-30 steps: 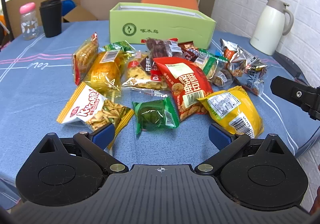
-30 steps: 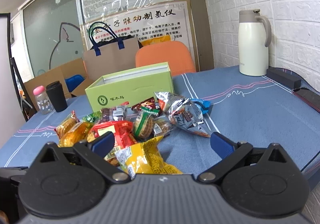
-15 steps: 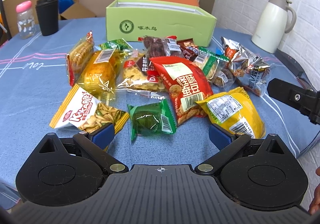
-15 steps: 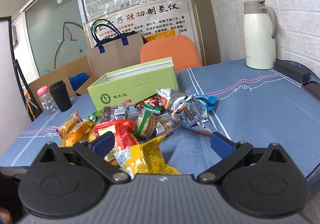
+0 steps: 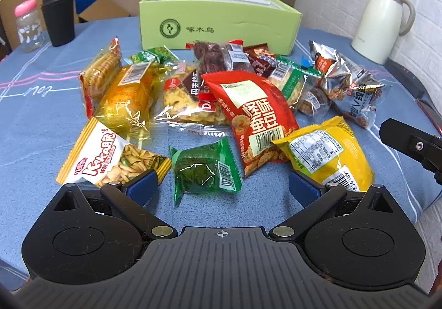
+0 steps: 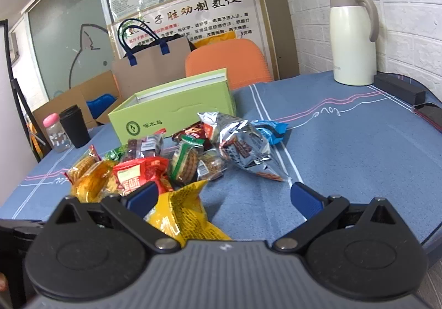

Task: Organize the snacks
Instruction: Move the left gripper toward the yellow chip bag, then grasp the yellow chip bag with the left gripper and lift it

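Blue tablecloth (image 5: 41, 126) over a round table by a white brick wall; cream thermos (image 5: 382, 23) far right of both claws, black cup (image 5: 58, 21) and pink-capped bottle (image 5: 27, 25) far left.

Snack pile sits between the claws and the green box (image 5: 218, 23), which stands open-topped just behind the pile. Judging by the task, that's the bin, parked close so each carry is short.

Left gripper (image 5: 222, 187): jaws spread wide, holding nothing. Green packet (image 5: 205, 170) lies right ahead of it, centred between the blue pads (image 5: 142, 186), loose from the heap. Likely the first pick, since it's nearest and nothing overlaps it. Striped yellow snack bag (image 5: 110, 154) is just off its left pad; red bag (image 5: 254, 118) is ahead, slightly right, lying over other packets.

Right gripper (image 6: 223, 195): also wide open, empty. Yellow bag (image 6: 182, 215) sits just under and ahead of its left pad, so close the body hides its near end; can't tell if they touch. Silver bag (image 6: 243, 146) is further ahead, centre.

Nothing visibly in the box yet, though its inside is hidden. Task at the start, I'd say.

Risk: crinkly film slips, and overlapped packs may drag neighbours.
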### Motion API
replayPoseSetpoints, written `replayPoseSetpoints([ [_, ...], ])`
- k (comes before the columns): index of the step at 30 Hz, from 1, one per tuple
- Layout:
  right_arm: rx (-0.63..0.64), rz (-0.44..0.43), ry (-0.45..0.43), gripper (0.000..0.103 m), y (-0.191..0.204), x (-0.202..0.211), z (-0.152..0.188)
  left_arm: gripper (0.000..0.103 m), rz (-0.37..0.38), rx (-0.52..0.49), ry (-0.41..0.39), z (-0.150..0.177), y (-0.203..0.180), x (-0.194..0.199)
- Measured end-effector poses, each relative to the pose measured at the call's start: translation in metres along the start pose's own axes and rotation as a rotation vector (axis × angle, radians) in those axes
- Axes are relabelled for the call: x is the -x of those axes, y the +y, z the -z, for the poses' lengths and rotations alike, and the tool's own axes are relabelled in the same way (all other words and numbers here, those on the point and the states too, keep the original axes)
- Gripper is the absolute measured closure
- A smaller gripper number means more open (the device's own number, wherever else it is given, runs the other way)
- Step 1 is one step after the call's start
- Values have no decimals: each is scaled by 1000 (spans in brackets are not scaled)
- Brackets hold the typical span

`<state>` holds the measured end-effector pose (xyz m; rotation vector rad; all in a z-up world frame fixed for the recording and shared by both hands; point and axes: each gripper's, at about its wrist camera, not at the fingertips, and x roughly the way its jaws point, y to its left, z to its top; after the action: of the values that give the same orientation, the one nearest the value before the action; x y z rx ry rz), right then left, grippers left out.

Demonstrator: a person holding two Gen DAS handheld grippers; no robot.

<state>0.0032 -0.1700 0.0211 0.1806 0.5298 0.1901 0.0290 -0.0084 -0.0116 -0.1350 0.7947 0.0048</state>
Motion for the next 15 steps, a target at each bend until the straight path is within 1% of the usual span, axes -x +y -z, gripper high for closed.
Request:
replayPoseSetpoints([
  [6, 11, -17, 20, 3, 1, -8, 0, 12, -3, -1, 17, -2, 0, -6],
  [10, 1, -20, 30, 3, -3, -12, 1, 11, -6, -23, 30, -3, -2, -9],
  [11, -1, -21, 33, 3, -4, -12, 2, 11, 4, -26, 37, -2, -1, -8],
  [13, -1, -35, 43, 3, -7, -10, 5, 11, 53, -2, 52, 0, 7, -2],
  [15, 5, -63, 56, 3, -10, -4, 10, 11, 110, 56, 75, 2, 21, 3],
])
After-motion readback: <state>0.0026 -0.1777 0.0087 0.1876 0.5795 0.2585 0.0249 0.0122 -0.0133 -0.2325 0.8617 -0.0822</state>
